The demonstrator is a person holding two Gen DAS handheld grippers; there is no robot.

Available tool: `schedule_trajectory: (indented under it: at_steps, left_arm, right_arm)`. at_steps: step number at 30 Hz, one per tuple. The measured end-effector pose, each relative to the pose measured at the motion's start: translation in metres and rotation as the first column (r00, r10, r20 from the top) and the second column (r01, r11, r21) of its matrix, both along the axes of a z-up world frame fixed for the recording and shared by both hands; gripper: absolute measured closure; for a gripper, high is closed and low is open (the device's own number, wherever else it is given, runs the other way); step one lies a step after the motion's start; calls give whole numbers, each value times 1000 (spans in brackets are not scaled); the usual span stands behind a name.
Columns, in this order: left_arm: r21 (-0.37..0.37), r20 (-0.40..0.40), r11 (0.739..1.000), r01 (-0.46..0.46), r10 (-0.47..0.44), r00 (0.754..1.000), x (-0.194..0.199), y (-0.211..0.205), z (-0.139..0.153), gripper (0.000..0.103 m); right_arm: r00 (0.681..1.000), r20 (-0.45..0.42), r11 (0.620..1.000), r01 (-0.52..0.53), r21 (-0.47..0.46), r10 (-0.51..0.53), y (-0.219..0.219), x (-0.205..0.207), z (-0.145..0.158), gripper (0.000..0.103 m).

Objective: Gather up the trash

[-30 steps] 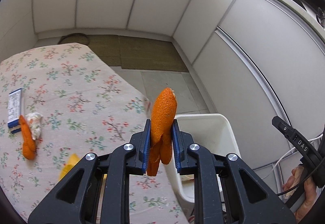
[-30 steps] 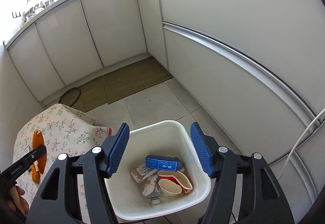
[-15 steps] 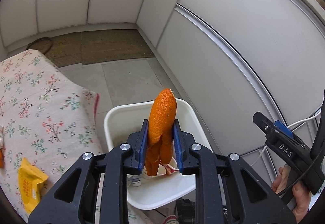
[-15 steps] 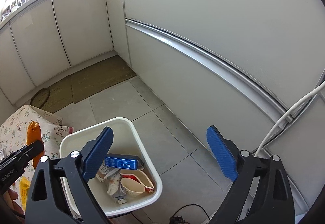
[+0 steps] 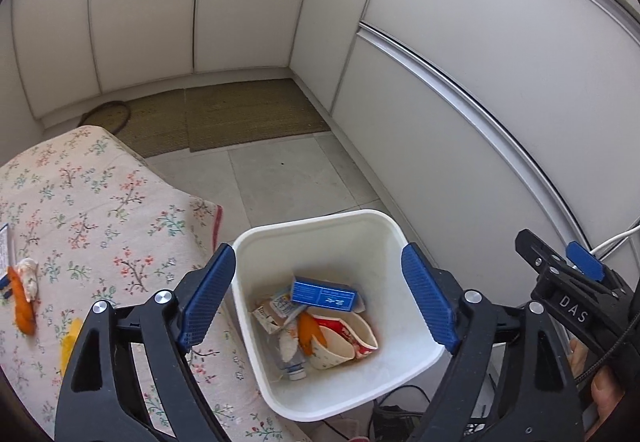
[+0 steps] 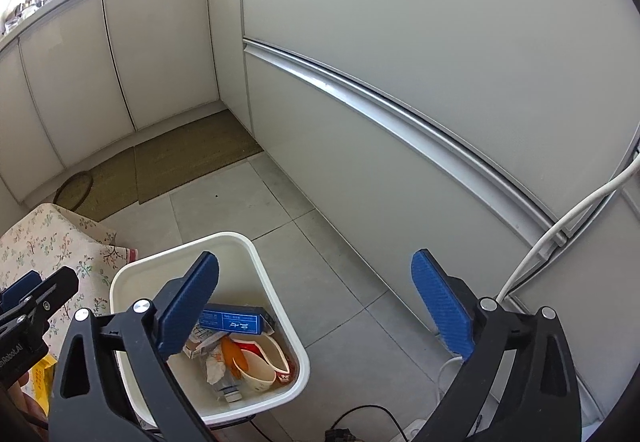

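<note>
1. Left gripper: seen from its own camera, it hangs above the white bin. The two blue-padded fingers stand wide apart with nothing between them.
2. Right gripper: its fingers are likewise spread wide and hold nothing. The left finger pad overlaps the bin in view, while the right pad sits over the grey tiled floor.
3. Bin contents: an orange peel lies inside, resting against a crushed red-and-white paper cup. A blue box lies across the top of the pile, with a crumpled wrapper, a scrap of tissue and a small clear bottle beside and under it. The same peel and blue box appear in the right wrist view.
4. Table: a floral cloth covers it, and its edge sits just beside the bin. On the cloth lie a second orange peel, touching a crumpled white tissue, and a yellow wrapper nearer the camera. A blue-and-white packet is cut off at the left edge of the frame.
5. Surroundings: white cabinets line the corner, with a brown mat on the floor before them. A white cable hangs down the cabinet front at right.
6. The left gripper also appears at the left edge of the right wrist view, and the right gripper at the right edge of the left wrist view.
</note>
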State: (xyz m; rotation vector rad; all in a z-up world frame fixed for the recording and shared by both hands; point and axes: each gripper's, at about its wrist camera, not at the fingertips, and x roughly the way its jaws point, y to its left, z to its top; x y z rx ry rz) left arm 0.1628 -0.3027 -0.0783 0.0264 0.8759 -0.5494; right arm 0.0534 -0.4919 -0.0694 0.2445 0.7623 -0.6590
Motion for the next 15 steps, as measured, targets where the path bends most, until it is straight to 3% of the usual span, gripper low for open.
schedule_trajectory:
  at_steps: [7,15]
  left_arm:
    - [49,42,997,-63,61,997,-4,12,1,8]
    - [97,32,991,-96,94,995,-4,36,-14,7]
  right_arm:
    - [999,-31,999,-19,-40,17,12,8,-2,7]
    - [995,-57,994,-83,-65,79,35,18,-8,7]
